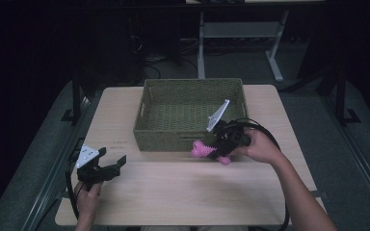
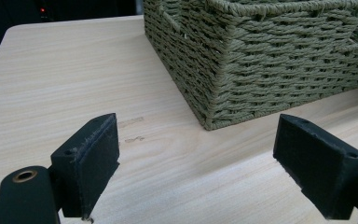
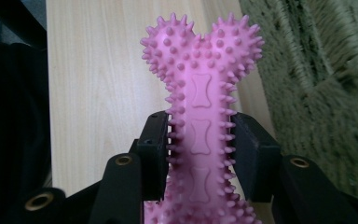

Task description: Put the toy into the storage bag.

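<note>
A pink spiky bone-shaped toy (image 3: 200, 107) is clamped by its shaft between the jaws of my right gripper (image 3: 200, 149). From above, the toy (image 1: 203, 150) hangs just in front of the woven basket's (image 1: 173, 137) near wall, right of its middle, held by the right gripper (image 1: 217, 147). My left gripper (image 1: 111, 166) stays low over the table's front left, jaws wide apart and empty. Along those jaws (image 2: 196, 158) I see the basket's near corner (image 2: 214, 112) ahead.
The olive woven basket (image 2: 270, 56) sits at the table's (image 1: 183, 192) middle back, and its inside looks empty. Bare wood lies in front of it and between my hands. A desk frame (image 1: 241, 33) and cables stand on the dark floor behind.
</note>
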Motion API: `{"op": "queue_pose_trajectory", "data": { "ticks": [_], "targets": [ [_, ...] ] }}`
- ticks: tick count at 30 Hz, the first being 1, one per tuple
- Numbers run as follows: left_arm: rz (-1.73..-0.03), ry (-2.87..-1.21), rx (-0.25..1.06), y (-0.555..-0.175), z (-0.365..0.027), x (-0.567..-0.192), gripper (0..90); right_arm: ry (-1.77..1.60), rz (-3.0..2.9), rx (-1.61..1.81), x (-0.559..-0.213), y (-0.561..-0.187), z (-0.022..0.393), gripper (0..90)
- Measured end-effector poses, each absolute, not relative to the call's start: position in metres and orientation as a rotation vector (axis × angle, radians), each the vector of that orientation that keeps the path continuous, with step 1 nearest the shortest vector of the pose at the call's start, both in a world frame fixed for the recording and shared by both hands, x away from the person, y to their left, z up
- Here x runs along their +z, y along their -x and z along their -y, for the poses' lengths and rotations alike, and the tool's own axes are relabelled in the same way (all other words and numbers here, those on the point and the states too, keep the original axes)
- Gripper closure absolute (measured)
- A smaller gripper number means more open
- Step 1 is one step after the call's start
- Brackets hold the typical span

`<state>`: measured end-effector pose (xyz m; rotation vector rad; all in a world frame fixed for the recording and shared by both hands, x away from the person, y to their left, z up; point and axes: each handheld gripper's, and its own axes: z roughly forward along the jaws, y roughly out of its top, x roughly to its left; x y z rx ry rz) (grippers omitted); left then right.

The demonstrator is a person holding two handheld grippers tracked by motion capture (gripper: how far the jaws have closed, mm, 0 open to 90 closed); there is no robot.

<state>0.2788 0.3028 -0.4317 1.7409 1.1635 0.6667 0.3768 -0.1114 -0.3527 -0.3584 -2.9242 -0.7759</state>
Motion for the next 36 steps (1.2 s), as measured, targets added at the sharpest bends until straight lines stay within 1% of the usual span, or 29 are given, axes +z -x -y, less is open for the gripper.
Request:
{"op": "queue_pose_trajectory", "data": {
  "ticks": [36],
  "targets": [
    [-1.165,-1.742,0.669,-0.279,-0.303,-0.432,13.8,0.365,2.923,-0.785,-0.321,-0.401,0.111,58.0]
  ]
}}
